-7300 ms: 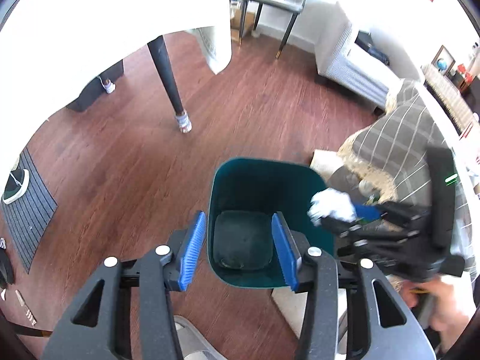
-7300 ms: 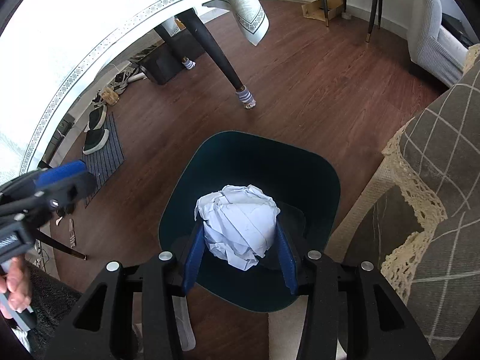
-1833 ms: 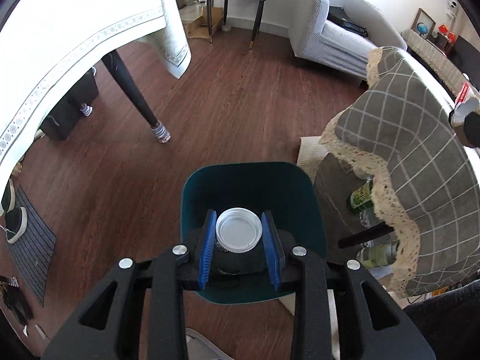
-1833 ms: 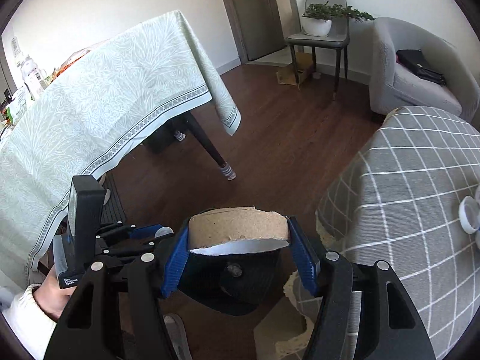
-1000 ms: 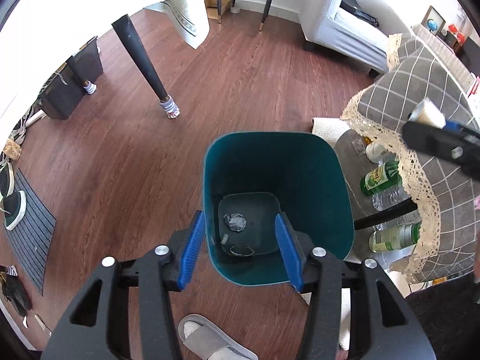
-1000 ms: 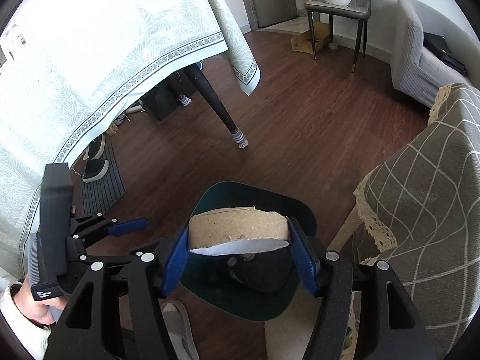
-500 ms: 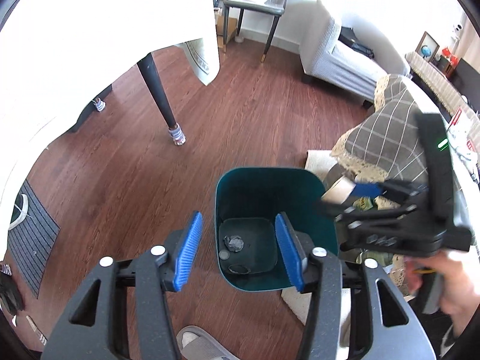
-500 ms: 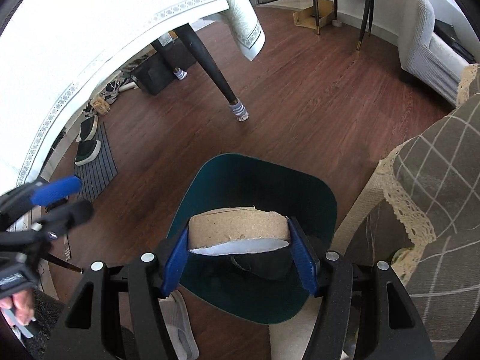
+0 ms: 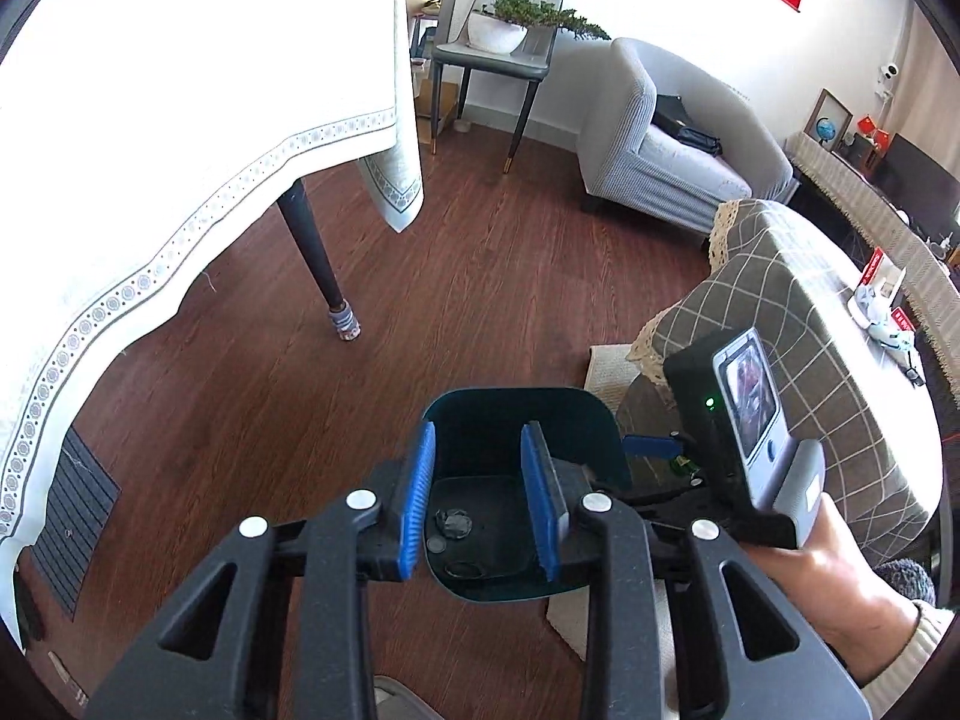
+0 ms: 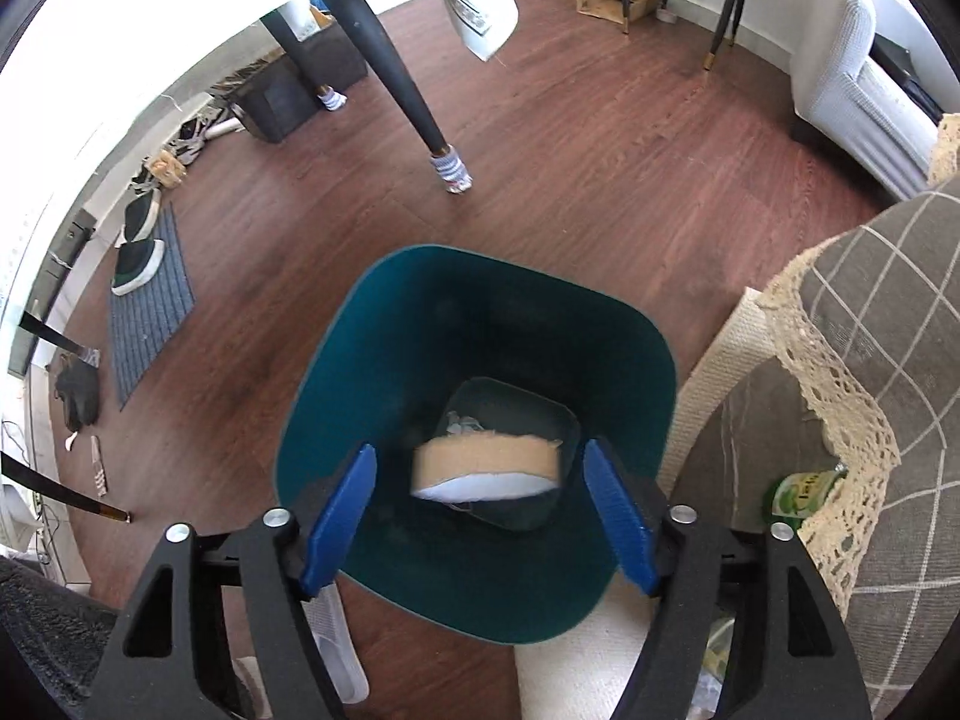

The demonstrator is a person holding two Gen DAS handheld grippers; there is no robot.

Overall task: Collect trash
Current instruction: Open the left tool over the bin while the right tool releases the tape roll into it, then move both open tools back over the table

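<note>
A teal bin (image 10: 336, 420) stands on the wood floor under my right gripper (image 10: 477, 450). Its jaws are opening, and a brown cardboard tape roll (image 10: 489, 465) hangs free between them over the bin's mouth, touching neither pad. White crumpled paper (image 10: 465, 420) lies on the bin's floor behind the roll. In the left wrist view the bin (image 9: 516, 396) sits lower in the picture, with small dark scraps (image 9: 453, 522) on its bottom. My left gripper (image 9: 477, 498) hovers above it, shut with nothing between its blue pads. The right gripper (image 9: 651, 447) and a person's hand (image 9: 828, 564) are beside the bin.
A table with a checked cloth (image 10: 888, 312) stands right of the bin, a green bottle (image 10: 798, 492) beneath it. A cloth-covered table's black leg (image 10: 402, 78) is farther back. A slipper (image 10: 336, 648), a doormat with shoes (image 10: 150, 300) and a grey armchair (image 9: 672, 150) are around.
My right gripper came down over the bin, spread its jaws and let go of the cardboard roll, which now falls. My left gripper rose and narrowed its jaws.
</note>
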